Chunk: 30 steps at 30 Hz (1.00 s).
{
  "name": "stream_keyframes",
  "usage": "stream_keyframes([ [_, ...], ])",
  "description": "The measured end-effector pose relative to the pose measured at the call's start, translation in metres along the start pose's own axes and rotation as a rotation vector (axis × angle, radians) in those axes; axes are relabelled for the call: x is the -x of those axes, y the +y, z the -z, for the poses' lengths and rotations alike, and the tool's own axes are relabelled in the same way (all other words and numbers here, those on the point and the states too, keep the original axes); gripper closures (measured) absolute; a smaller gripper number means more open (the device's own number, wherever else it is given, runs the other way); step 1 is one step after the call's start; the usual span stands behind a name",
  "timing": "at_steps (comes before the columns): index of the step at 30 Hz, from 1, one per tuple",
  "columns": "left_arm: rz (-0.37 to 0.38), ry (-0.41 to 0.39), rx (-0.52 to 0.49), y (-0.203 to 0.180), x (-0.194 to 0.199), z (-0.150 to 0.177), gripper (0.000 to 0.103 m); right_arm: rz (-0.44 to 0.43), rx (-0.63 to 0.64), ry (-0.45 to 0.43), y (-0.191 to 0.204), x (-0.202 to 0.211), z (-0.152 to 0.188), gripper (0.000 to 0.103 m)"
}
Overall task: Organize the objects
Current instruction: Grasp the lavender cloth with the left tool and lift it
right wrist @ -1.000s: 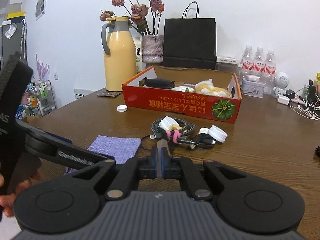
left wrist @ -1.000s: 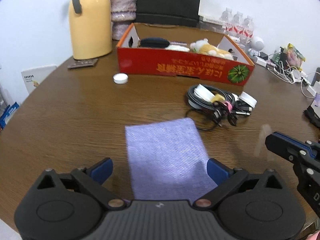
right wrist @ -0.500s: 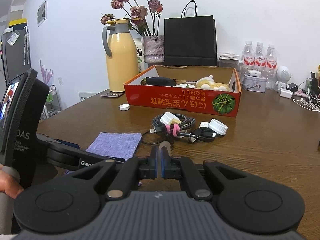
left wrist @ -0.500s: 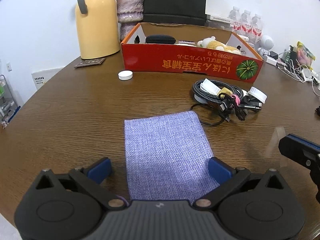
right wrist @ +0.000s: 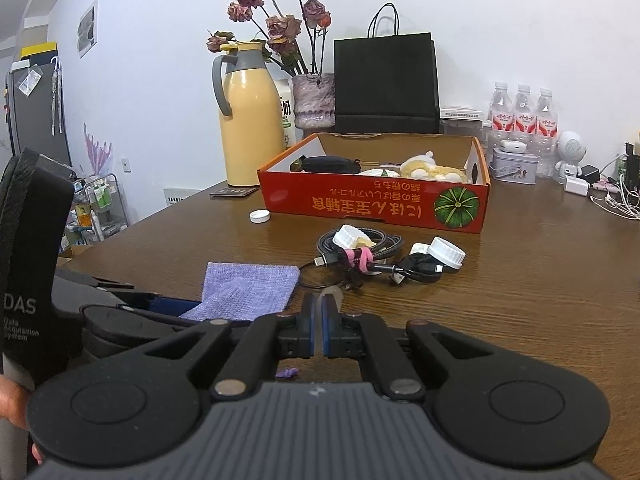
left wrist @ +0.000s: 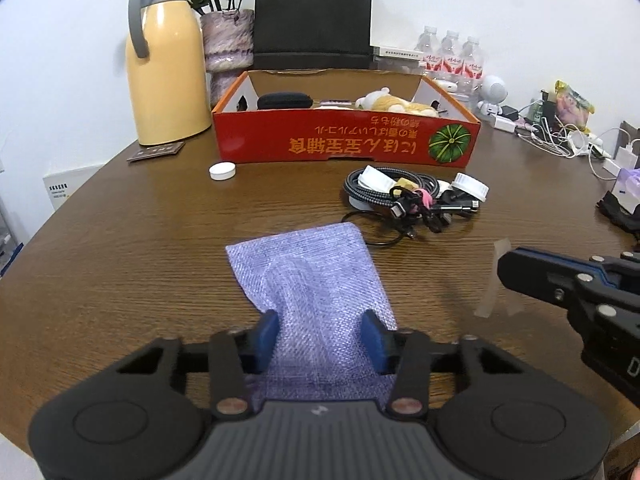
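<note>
A purple woven cloth pouch (left wrist: 304, 272) lies on the brown table, and it also shows in the right wrist view (right wrist: 248, 288). My left gripper (left wrist: 320, 336) has its fingers pressed into the pouch's near end, which bunches up between them. My right gripper (right wrist: 319, 312) is shut and empty, low over the table right of the pouch; it shows in the left wrist view (left wrist: 560, 276). A tangle of cables (left wrist: 404, 200) with white caps lies beyond the pouch. A red cardboard box (left wrist: 344, 140) holds a plush toy (left wrist: 394, 104) and a black case (left wrist: 284, 101).
A yellow thermos jug (left wrist: 164, 68), a vase of dried flowers (left wrist: 228, 52) and a black paper bag (left wrist: 312, 20) stand behind the box. A white cap (left wrist: 222, 171) lies left of the box. Water bottles (right wrist: 524, 116), chargers and cables (left wrist: 560, 140) crowd the far right.
My left gripper's fingers have closed in from wide open onto the pouch's near end, bunching it. The right gripper stayed shut and shifted slightly.
</note>
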State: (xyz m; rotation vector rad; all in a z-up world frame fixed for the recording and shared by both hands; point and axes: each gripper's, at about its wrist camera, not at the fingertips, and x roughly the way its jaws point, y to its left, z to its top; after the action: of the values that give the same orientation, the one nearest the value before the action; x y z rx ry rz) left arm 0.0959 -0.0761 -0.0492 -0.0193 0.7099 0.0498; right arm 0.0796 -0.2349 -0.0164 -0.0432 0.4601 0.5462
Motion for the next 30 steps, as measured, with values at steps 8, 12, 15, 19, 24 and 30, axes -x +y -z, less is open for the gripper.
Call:
stream_keyframes([
  [8, 0.055, 0.041, 0.083, 0.014, 0.003, -0.007, 0.06, 0.008, 0.008, -0.006, 0.001, 0.006, -0.003, 0.099],
  [12, 0.038, 0.045, 0.117, 0.018, 0.004, -0.018, 0.004, 0.016, 0.008, -0.009, -0.003, 0.008, -0.004, 0.099],
  [15, 0.069, 0.102, 0.149, 0.015, -0.004, -0.025, 0.004, 0.026, -0.001, -0.012, -0.009, 0.008, -0.005, 0.099],
  [19, 0.097, 0.148, 0.151, 0.003, -0.016, -0.026, 0.002, 0.048, -0.01, -0.017, -0.022, 0.009, -0.006, 0.099],
  [24, 0.062, 0.116, 0.05, -0.019, -0.023, -0.02, 0.0, 0.058, 0.0, 0.003, -0.033, 0.002, -0.005, 0.099],
  [30, 0.02, 0.058, -0.035, -0.033, -0.025, -0.009, 0.0, 0.045, -0.01, 0.015, -0.035, -0.008, 0.001, 0.099],
])
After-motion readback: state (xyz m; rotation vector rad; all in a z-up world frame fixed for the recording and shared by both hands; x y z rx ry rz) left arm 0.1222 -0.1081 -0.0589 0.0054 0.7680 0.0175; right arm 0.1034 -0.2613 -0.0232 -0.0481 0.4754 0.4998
